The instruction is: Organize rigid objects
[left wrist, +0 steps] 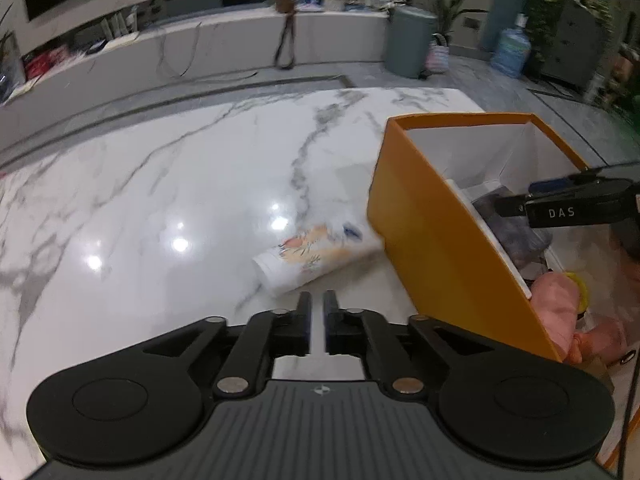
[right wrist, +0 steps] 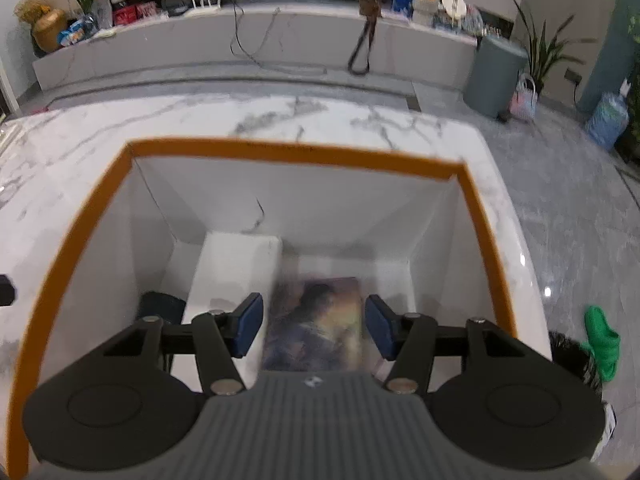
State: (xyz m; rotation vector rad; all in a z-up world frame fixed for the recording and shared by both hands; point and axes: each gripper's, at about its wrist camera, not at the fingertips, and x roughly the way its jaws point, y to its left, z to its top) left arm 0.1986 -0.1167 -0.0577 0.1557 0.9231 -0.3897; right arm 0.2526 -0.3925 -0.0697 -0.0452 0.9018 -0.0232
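Left hand-held gripper pinched shut on nothing, just below lying tube. Right hand-held gripper wide apart over orange box, likely dropping things in.

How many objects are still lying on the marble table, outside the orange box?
1: a white tube with a floral print lies on its side on the table, beside the orange box. The box may hide others behind it.
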